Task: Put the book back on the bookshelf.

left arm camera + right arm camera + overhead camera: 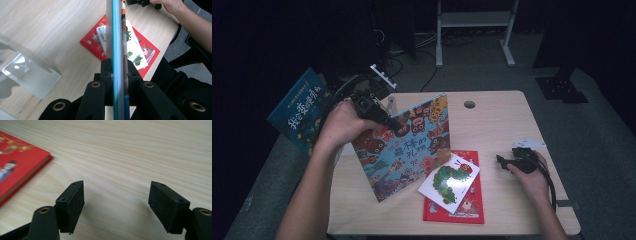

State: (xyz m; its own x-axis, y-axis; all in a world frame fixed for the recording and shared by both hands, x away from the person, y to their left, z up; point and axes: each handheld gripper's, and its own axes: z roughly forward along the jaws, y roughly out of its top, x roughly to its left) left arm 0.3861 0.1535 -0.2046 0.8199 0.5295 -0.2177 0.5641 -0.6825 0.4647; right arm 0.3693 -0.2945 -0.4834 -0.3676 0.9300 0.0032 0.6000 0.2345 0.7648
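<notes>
We have the monster book stood on its lower edge near the bench's left edge, the left hand-held gripper pinching its top corner. It appears bound for the clear bookend at the back-left corner; that is left to do. The red book and caterpillar book lie flat at the front edge. The right hand-held gripper is spread, empty, over bare bench near the right edge.
</notes>
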